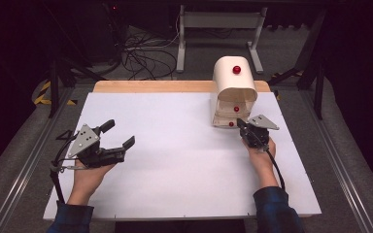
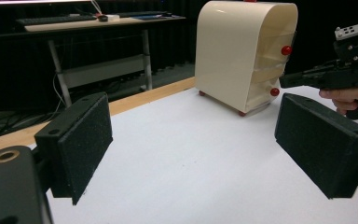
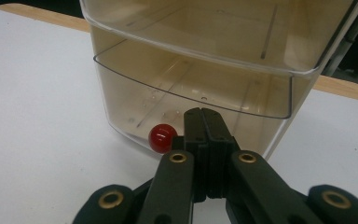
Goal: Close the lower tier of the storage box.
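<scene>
A cream drawer unit (image 1: 234, 82) with red knobs stands at the back right of the white table (image 1: 184, 165). My right gripper (image 1: 241, 124) is shut right in front of its lowest drawer. In the right gripper view the shut jaws (image 3: 203, 121) point at the clear bottom drawer (image 3: 191, 88), and its red knob (image 3: 162, 137) sits just left of them, outside the jaws. My left gripper (image 1: 120, 133) rests open at the table's left with nothing between its pads (image 2: 84, 144). The left gripper view shows the unit (image 2: 233, 51) and the right gripper (image 2: 289, 80) farther off.
A wooden strip (image 1: 150, 86) runs along the table's far edge. Beyond it are a desk frame (image 1: 218, 29) and loose cables (image 1: 141, 53) on the floor. Metal rails (image 1: 29, 145) flank the table.
</scene>
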Demonstrator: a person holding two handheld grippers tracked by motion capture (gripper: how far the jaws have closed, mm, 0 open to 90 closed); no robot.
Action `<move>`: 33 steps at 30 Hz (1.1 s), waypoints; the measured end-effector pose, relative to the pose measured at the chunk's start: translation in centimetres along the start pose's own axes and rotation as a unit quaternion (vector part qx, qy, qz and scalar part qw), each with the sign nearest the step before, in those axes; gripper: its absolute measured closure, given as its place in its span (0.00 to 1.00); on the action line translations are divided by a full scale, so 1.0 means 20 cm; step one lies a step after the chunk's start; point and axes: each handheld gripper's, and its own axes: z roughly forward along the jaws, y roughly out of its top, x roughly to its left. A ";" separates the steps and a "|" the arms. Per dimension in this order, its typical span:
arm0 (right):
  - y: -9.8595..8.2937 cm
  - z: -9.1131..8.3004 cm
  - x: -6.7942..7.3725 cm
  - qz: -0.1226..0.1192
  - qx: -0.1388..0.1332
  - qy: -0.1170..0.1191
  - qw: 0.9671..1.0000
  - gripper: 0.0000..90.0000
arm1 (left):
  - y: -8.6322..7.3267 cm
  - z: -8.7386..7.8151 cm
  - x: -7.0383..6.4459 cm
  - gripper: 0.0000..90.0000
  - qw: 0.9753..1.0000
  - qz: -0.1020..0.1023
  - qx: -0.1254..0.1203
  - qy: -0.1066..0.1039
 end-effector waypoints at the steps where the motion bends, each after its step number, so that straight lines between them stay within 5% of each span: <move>1: 0.00 0.00 0.00 0.000 0.000 0.001 1.000 1.00 | 0.00 0.00 0.00 0.13 1.000 -0.001 -0.001 0.000; 11: 0.00 -0.02 0.00 0.010 0.000 0.017 1.000 1.00 | 0.00 -0.01 0.00 0.13 1.000 0.000 -0.001 -0.001; 17: 0.03 -0.07 0.02 0.016 -0.028 0.039 0.999 1.00 | 0.00 -0.01 0.00 0.13 1.000 0.001 -0.001 -0.001; 24: 0.06 -0.13 0.02 0.032 -0.060 0.064 0.996 0.93 | 0.00 -0.01 0.00 0.13 1.000 0.001 -0.002 -0.001; 33: 0.08 -0.19 0.01 0.042 -0.070 0.080 0.994 0.80 | 0.01 -0.02 -0.01 0.14 1.000 0.002 -0.002 -0.002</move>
